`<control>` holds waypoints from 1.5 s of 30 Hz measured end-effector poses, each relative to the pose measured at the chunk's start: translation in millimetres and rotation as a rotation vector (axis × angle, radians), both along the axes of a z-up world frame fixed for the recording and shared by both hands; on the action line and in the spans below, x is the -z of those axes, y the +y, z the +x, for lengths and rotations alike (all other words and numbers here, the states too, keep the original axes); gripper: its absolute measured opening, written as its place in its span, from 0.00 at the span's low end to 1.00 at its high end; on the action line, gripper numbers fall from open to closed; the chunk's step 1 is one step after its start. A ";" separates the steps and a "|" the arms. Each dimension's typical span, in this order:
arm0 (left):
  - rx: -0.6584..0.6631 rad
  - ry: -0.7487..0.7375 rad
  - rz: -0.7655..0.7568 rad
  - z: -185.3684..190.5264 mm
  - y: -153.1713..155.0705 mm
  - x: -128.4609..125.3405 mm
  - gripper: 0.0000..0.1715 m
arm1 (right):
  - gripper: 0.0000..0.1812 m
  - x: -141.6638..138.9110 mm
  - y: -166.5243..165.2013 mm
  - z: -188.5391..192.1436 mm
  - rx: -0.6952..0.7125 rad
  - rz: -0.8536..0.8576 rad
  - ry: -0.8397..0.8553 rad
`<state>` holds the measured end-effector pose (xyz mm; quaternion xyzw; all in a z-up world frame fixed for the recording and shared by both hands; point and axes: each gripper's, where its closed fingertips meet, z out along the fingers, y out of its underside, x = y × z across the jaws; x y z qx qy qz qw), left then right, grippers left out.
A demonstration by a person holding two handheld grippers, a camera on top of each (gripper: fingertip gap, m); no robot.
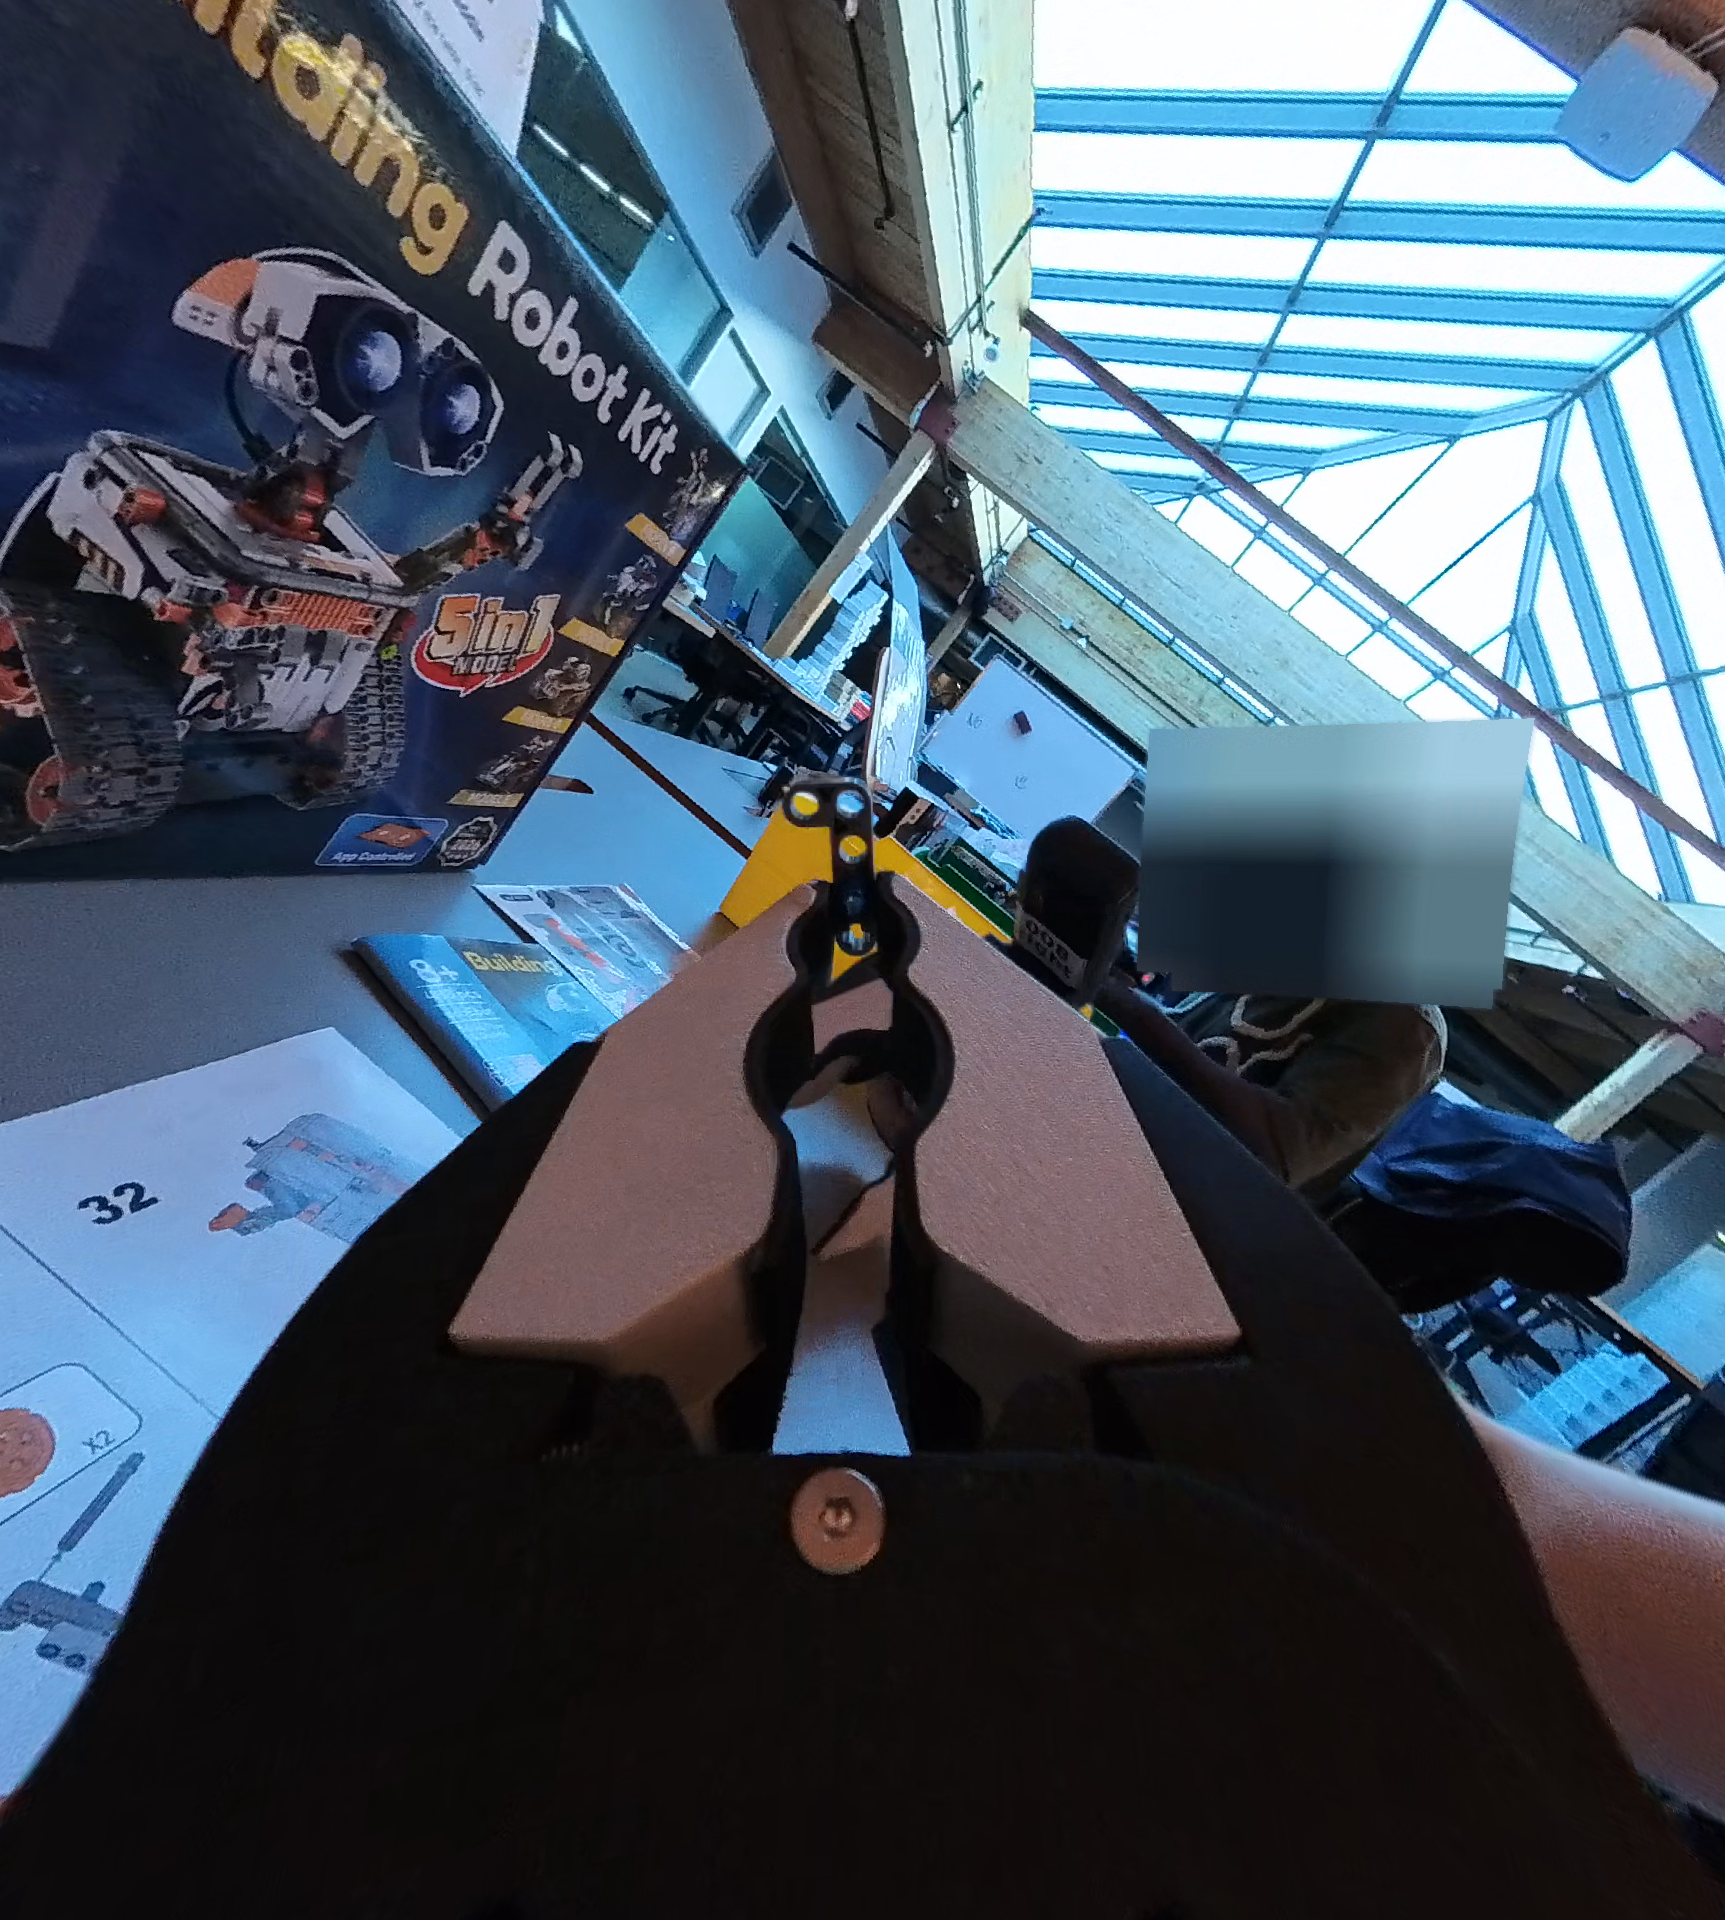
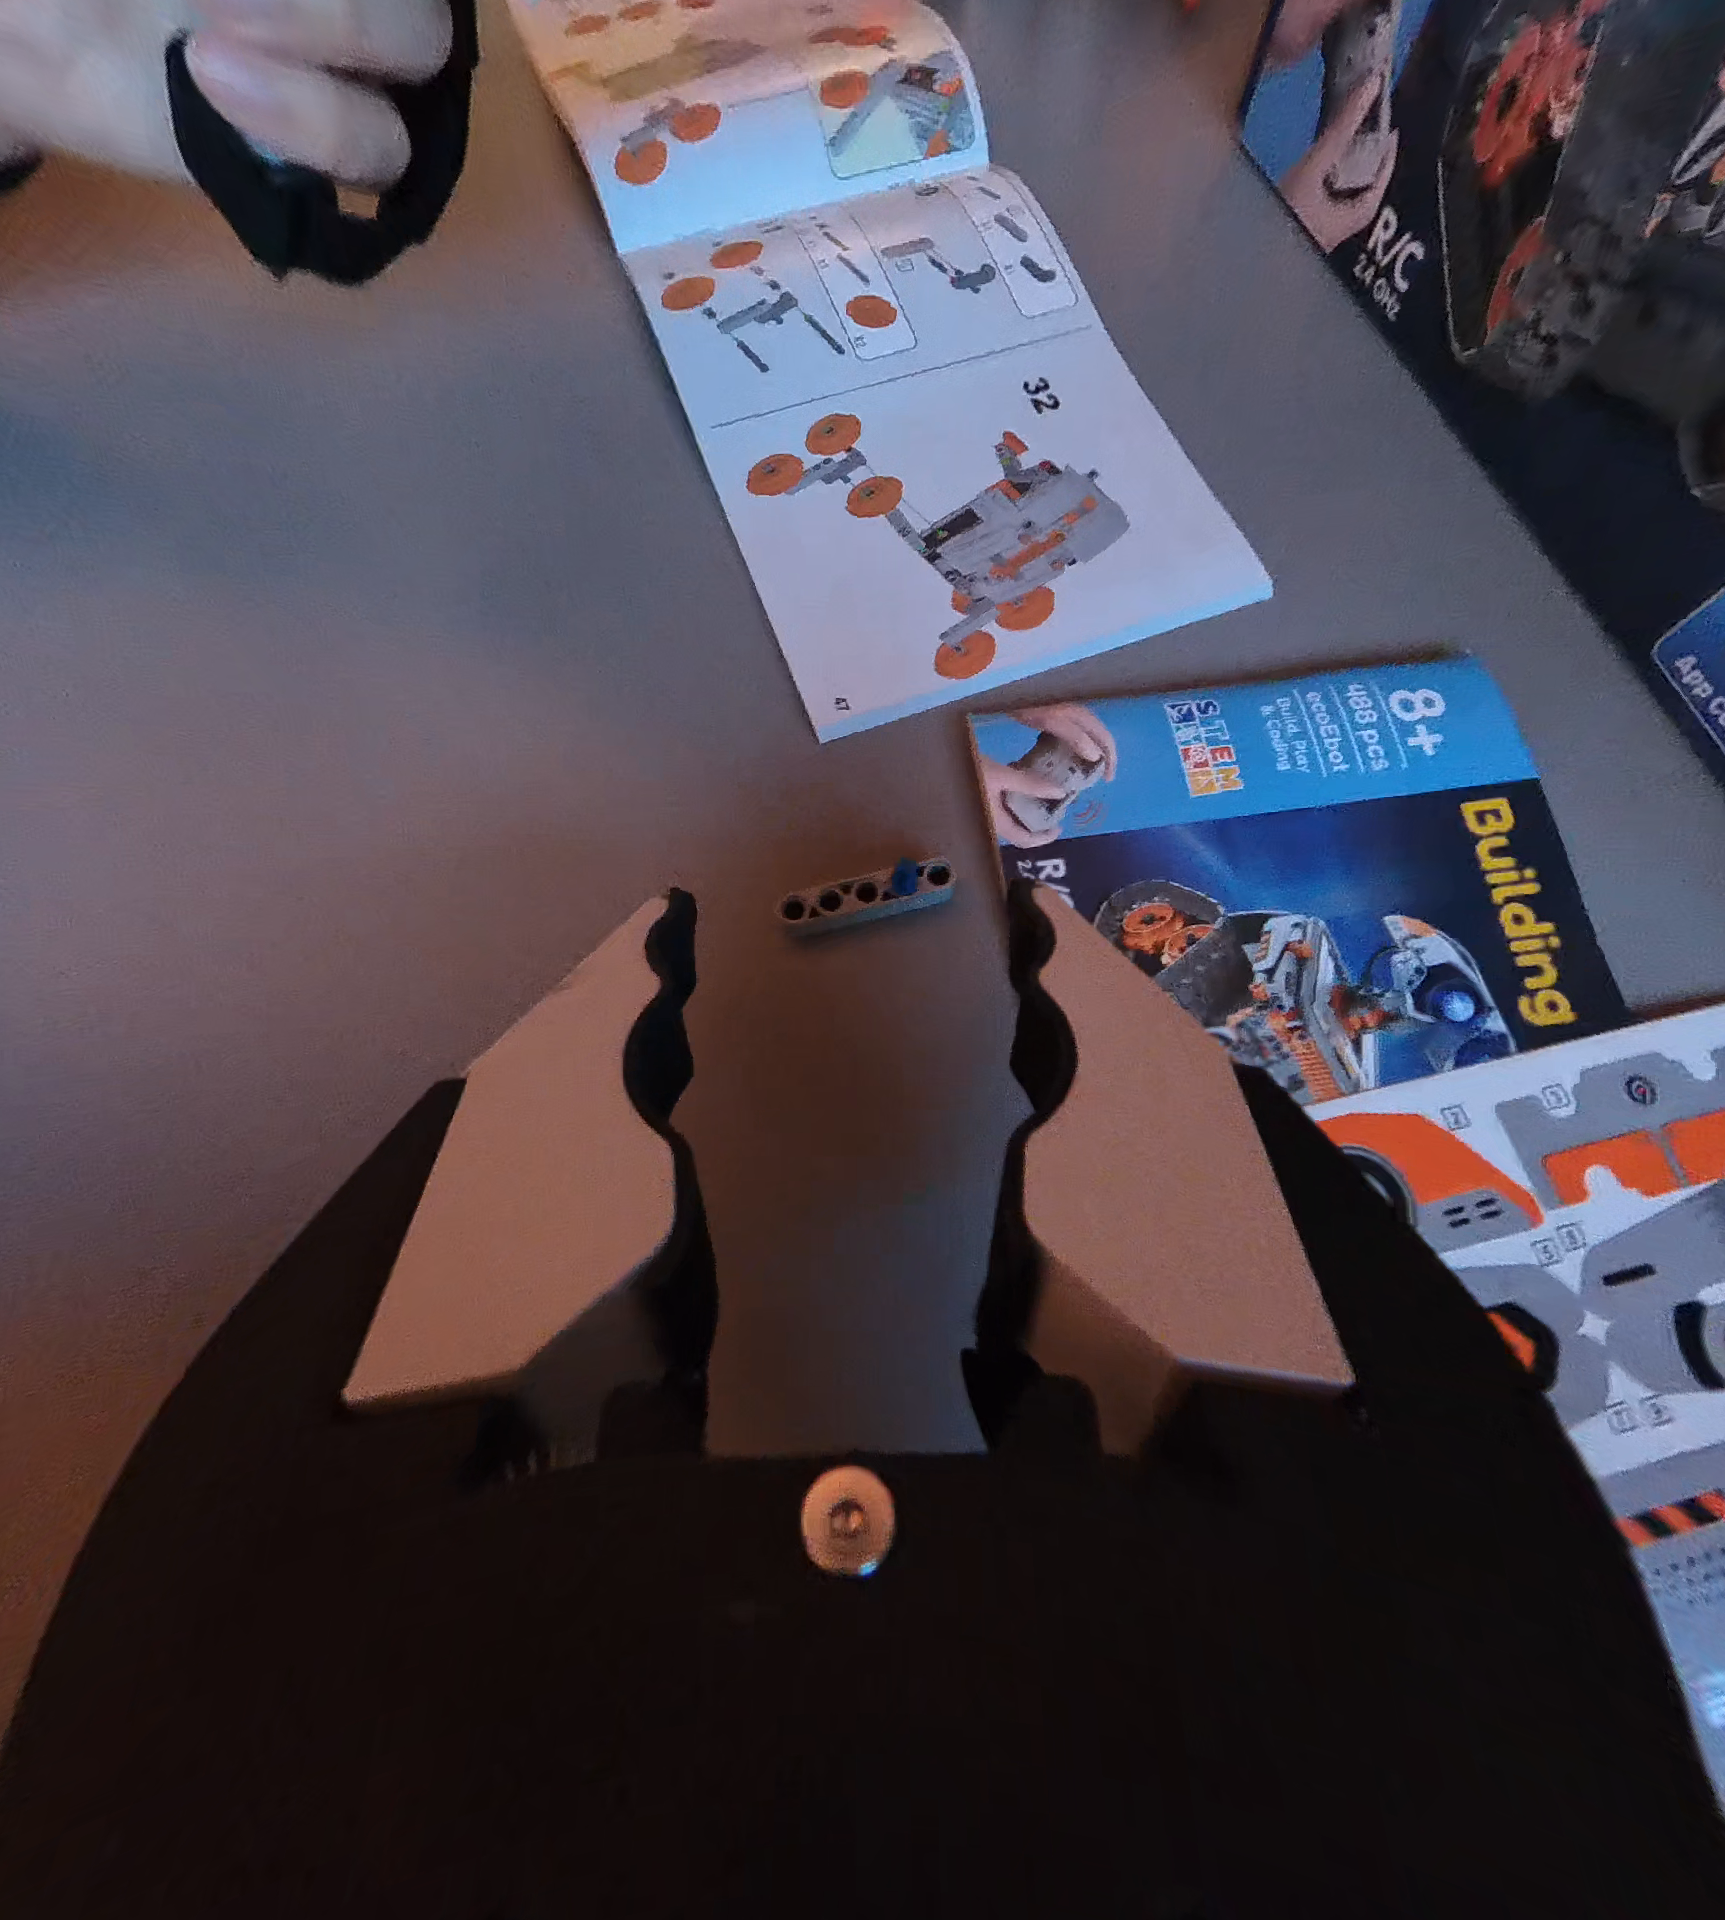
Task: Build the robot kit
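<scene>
I see a matte grey worktop [image 2: 318,644] under both claws, with printed paper spread across it. Through the left wrist view the room rises behind it: pale timber beams [image 1: 1201,561] and a glazed roof [image 1: 1357,260] with blue framing, bright with daylight, and more desks and a whiteboard [image 1: 1024,748] farther back. A person sits beyond, partly covered by a blurred patch.

My left claw [image 1: 850,914] is pinched narrow on a thin black beam [image 1: 842,842], a flat strip with round holes and a bent top end, held upright between the tan, ridged fingers with their wavy black pads. A large dark-blue kit box [image 1: 245,468] printed with a tracked toy robot stands on the worktop to its left.

My right claw [image 2: 847,904] stands wide and holds nothing. Just ahead of its fingertips, lying flat on the bare worktop, is a short grey beam [image 2: 866,896] with a row of holes and a small blue pin set in one of them. An open instruction booklet [image 2: 899,416] lies beyond it, a glossy blue booklet [image 2: 1305,862] just to its right, and a sticker sheet [image 2: 1616,1247] in grey and orange nearer me.
</scene>
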<state>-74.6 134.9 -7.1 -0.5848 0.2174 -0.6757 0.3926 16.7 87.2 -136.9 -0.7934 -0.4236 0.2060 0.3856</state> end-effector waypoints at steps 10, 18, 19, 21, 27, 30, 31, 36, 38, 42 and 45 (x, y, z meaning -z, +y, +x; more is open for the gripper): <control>0.045 0.055 0.018 12.1 -4.5 9.8 0.02 | 0.21 21.0 8.9 -7.6 -0.085 -0.014 -0.043; 0.032 0.031 0.016 1.3 -1.9 0.9 0.02 | 0.21 25.3 -31.9 19.0 -0.173 -0.211 -0.639; 0.023 0.024 0.012 -2.4 0.7 -1.2 0.02 | 0.21 25.9 -37.0 22.8 -0.189 -0.252 -0.727; -0.002 0.020 0.010 -11.2 7.6 -2.6 0.02 | 0.21 26.9 -41.2 26.9 -0.226 -0.298 -0.849; -0.071 -0.026 -0.031 -39.6 25.7 -6.5 0.02 | 0.22 28.3 -41.3 23.3 -0.253 -0.360 -0.912; -0.071 -0.048 -0.051 -43.4 28.6 -8.0 0.02 | 0.23 28.8 -40.8 23.4 -0.232 -0.371 -0.848; -0.068 -0.049 -0.055 -42.9 28.9 -7.8 0.02 | 0.23 28.9 -40.7 23.5 -0.227 -0.374 -0.839; -0.051 -0.040 -0.057 -39.3 27.8 -5.2 0.02 | 0.25 27.6 -42.8 25.7 -0.229 -0.365 -0.862; -0.052 -0.051 -0.064 -41.1 28.0 -6.1 0.02 | 0.29 25.5 -43.1 26.3 -0.227 -0.321 -0.787; -0.040 -0.089 -0.079 -43.9 28.4 -11.0 0.02 | 0.32 15.0 -34.6 17.5 -0.231 -0.158 -0.387; -0.039 -0.082 -0.079 -43.3 29.0 -8.7 0.02 | 0.32 15.2 -27.2 21.7 -0.210 -0.101 -0.223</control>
